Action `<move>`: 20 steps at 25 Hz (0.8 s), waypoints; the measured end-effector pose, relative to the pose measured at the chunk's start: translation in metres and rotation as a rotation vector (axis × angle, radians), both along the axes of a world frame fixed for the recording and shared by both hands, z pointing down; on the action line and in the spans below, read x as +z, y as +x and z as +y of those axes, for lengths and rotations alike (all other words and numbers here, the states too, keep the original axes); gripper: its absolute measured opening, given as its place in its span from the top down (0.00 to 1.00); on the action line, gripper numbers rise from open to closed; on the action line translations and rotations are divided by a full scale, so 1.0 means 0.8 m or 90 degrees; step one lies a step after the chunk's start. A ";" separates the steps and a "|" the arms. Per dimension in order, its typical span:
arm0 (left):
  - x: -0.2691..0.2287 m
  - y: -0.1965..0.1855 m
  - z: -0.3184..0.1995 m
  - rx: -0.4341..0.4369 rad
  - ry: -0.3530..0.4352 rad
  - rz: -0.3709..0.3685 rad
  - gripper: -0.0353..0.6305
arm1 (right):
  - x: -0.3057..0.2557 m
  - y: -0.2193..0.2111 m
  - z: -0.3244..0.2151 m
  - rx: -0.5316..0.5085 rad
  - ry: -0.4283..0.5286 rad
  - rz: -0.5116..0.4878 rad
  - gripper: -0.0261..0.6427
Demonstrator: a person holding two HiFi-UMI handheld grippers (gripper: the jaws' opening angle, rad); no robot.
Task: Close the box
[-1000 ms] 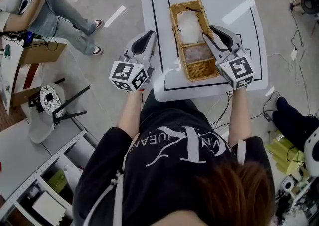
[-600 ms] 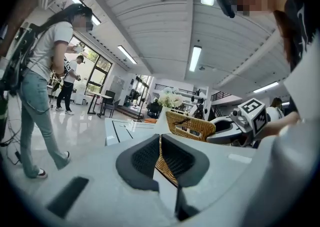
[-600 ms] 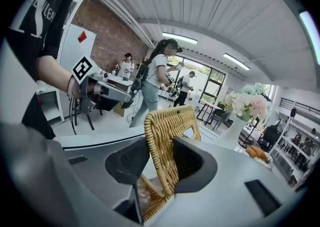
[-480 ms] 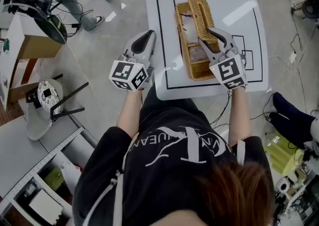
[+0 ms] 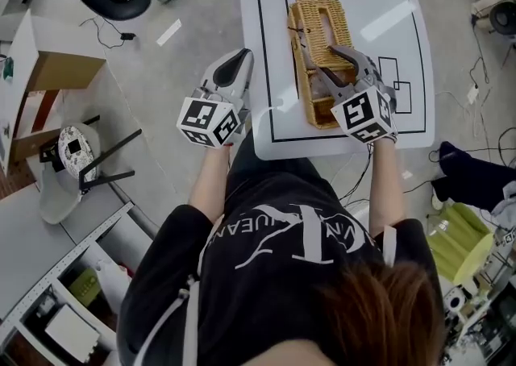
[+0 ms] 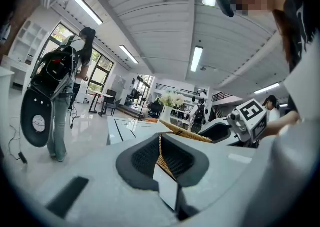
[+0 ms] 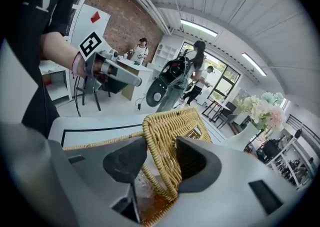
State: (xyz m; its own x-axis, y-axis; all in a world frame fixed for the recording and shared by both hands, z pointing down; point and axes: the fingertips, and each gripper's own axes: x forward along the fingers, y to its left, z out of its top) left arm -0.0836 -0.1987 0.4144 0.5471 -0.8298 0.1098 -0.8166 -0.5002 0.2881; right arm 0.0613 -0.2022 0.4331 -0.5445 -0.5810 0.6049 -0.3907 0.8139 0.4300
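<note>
The box (image 5: 321, 106) lies lengthwise on the table (image 5: 262, 34), just ahead of the person. Its lid (image 5: 322, 22) is lowered over it, though the right gripper view shows the lid's near end tilted up, with a wedge of space under it.

The right gripper (image 5: 332, 66) is at that near end. Its jaws straddle the lid's rim (image 7: 167, 171) and are opening. There is a gap between the rim and the left-hand pad, so the grip looks released rather than firm. The left gripper (image 5: 239, 58) hangs off the table's left edge, well apart from the box. Its jaws look closed or nearly so, with nothing between them.

The closing seems to be at its last step, and the risks lie in how the lid is let go:
- With the jaws parting while the lid is raised, it may drop the rest of the way and land skewed on the box's walls.
- Something clear and crinkled (image 7: 137, 191), perhaps a wrapper, lies inside under the rim. If it rides up, it could hold the lid ajar.
- The coarse weave could catch on a pad as the gripper backs away, lifting the lid or dragging the box toward the table's near edge.
- Nothing steadies the box, because the left gripper is away from it.
</note>
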 end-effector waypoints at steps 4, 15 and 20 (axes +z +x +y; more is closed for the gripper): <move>0.003 -0.002 0.001 -0.001 -0.003 0.001 0.92 | 0.010 -0.003 0.003 -0.009 -0.007 0.027 0.68; 0.006 -0.009 0.003 0.002 -0.007 0.003 0.91 | 0.014 -0.019 0.017 -0.028 -0.030 0.028 0.68; 0.005 -0.011 0.004 0.002 -0.007 0.003 0.91 | 0.012 -0.023 0.021 -0.029 -0.035 0.019 0.68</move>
